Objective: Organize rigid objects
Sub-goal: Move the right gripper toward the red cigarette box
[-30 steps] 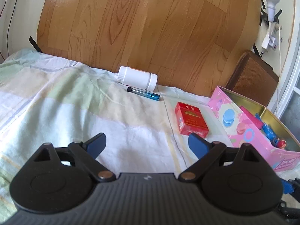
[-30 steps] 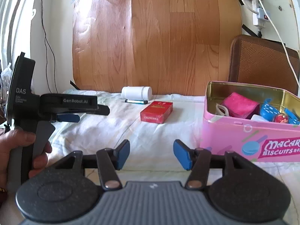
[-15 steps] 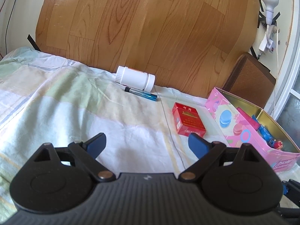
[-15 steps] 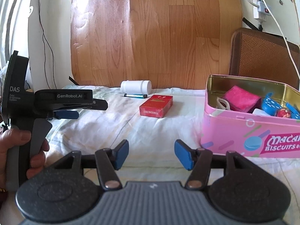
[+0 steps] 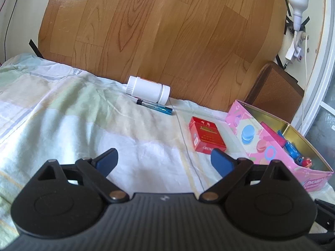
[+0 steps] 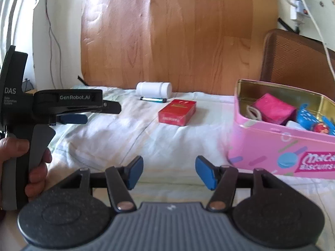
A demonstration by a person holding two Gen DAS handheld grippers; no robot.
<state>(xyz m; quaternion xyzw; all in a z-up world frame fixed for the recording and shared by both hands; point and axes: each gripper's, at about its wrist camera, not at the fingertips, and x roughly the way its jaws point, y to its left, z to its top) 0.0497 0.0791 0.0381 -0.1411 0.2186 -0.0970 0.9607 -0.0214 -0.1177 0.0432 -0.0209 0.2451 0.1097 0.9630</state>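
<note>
A bed surface is shown, covered by a soft, wrinkled sheet [image 5: 88, 117] in pale green, cream and blue checks, backed by a sheet of glossy wood-grain flooring [image 5: 167, 31] leaned against the wall. Three loose rigid objects are laid on the sheet: one white plastic bottle [image 5: 148, 90], cylindrical with a ribbed cap and lying on its side against the flooring; one slim pen [image 5: 154, 106] with a black tip and blue barrel, just in front of the bottle; and one flat red cardboard box [image 5: 206, 133] with gold print, near the tin. One rectangular pink biscuit tin [image 6: 272, 146], lidless, with round-cornered walls and a shiny gold interior, is set at the right; a magenta block, a white piece and blue items are seen inside, their exact number not being countable. The left gripper [image 5: 164, 160], of matte black plastic with blue pads, is held with its jaws spread wide above bare sheet, nothing being gripped or touched. The right gripper [image 6: 169, 172], of the same build, is held at a moderate opening, likewise empty and clear of all objects. In the right wrist view the left gripper's handle is seen grasped by one hand [image 6: 23, 167]
</note>
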